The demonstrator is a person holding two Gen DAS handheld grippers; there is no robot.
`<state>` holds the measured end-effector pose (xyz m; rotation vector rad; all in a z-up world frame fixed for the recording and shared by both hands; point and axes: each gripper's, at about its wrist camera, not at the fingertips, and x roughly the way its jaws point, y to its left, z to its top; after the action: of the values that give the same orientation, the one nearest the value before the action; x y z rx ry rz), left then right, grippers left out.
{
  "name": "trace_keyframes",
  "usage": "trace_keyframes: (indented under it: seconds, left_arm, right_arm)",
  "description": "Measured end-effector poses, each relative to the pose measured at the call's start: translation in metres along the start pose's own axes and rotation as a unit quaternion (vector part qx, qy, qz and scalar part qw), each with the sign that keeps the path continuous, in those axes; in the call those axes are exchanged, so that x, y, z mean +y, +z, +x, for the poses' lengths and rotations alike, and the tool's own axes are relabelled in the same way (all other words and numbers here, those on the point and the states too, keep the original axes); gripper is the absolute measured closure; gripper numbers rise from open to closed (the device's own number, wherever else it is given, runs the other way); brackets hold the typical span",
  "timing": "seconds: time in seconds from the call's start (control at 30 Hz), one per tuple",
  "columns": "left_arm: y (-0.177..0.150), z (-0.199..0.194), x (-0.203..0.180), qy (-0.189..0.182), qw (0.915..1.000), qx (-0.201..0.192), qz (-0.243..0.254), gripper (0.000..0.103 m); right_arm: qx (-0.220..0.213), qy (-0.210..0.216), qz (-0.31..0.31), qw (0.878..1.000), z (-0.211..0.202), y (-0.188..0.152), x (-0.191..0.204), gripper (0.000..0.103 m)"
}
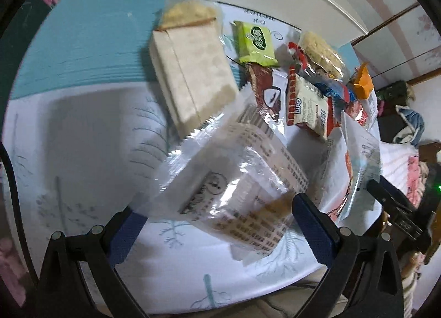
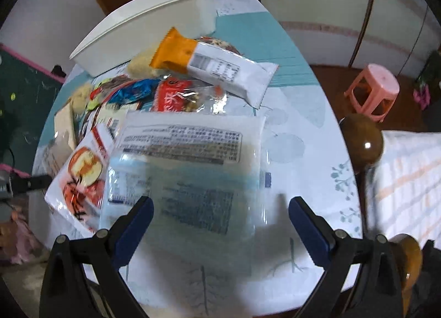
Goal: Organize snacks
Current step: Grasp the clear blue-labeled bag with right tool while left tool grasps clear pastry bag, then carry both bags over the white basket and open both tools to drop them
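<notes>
Both tongs are spread wide: the left tongs (image 1: 217, 224) straddle a clear-wrapped cake packet (image 1: 231, 180), the right tongs (image 2: 220, 224) hover over a blurred clear packet (image 2: 190, 180) on the tabletop (image 2: 317, 169). Beyond lie a "Lipo" packet (image 1: 306, 105), an orange-ended bar (image 2: 215, 67), then the white bin (image 2: 143, 28).

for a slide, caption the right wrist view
Open right tool poised over a clear printed snack packet, white bin behind the pile.
</notes>
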<state>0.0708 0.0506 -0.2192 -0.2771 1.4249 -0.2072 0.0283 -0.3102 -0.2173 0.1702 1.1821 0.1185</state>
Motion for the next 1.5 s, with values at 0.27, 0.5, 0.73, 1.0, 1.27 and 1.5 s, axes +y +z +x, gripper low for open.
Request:
trace_keyframes:
  seconds: [0.27, 0.5, 0.73, 1.0, 1.27, 1.5]
  left_arm:
    - [0.003, 0.017, -0.011, -0.025, 0.9995, 0.017, -0.011, 0.001]
    - [0.003, 0.022, -0.027, -0.016, 0.9998, 0.010, 0.011, 0.003]
    - [-0.003, 0.012, -0.039, 0.007, 0.9993, -0.018, 0.031, 0.020]
    - [-0.006, -0.028, -0.055, 0.051, 0.9912, -0.101, 0.068, 0.024]
    - [0.010, -0.087, -0.059, 0.050, 0.9829, -0.159, 0.078, 0.024]
    - [0.056, -0.164, -0.075, 0.063, 0.9653, -0.231, 0.104, 0.024]
  right_arm:
    - [-0.001, 0.024, -0.024, 0.999, 0.018, 0.015, 0.013, 0.002]
    - [0.000, 0.033, -0.061, 0.998, 0.022, 0.022, 0.024, 0.009]
    - [-0.015, 0.088, -0.039, 0.995, 0.007, 0.019, 0.021, 0.052]
    - [-0.053, 0.065, -0.074, 0.994, -0.029, 0.011, 0.043, 0.068]
    - [-0.096, 0.055, -0.098, 0.989, -0.063, 0.025, 0.065, 0.068]
    - [-0.170, 0.034, -0.135, 0.976, -0.112, 0.075, 0.097, 0.068]
